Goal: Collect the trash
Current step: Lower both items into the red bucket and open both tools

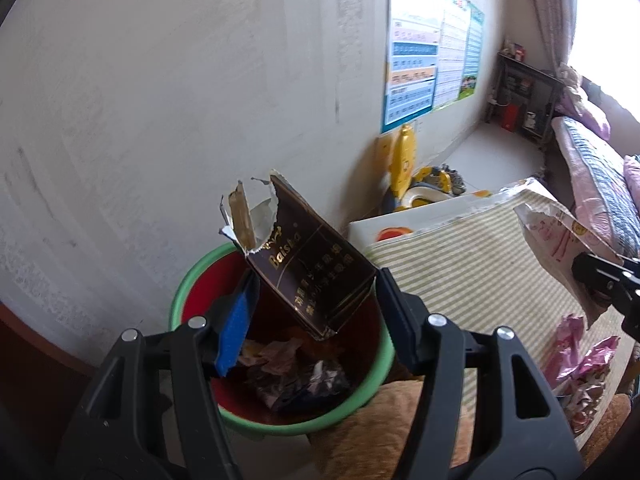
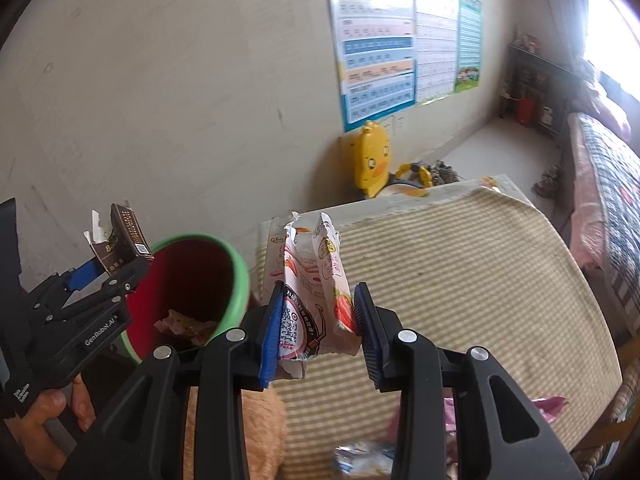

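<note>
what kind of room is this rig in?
Most likely a home bedroom shared with a small child: a bed with patterned quilts, learning charts on the wall, and a yellow duck potty seat.

Colourful charts [image 2: 376, 40] hang on the pale wall [image 2: 180, 100]. A yellow duck-shaped chair [image 2: 370, 158] stands below them. A green-striped cloth [image 2: 460, 264] covers the tabletop, and a quilted bed [image 2: 604, 184] lies near the dark shelf [image 1: 524, 96].

Carton [image 1: 316, 268] – glossy brown card, torn foil lining. Bin [image 1: 188, 280] – smooth plastic. Wrapper [image 2: 316, 300]: shiny printed film. Cloth [image 2: 460, 264]: matt woven stripes.
</note>
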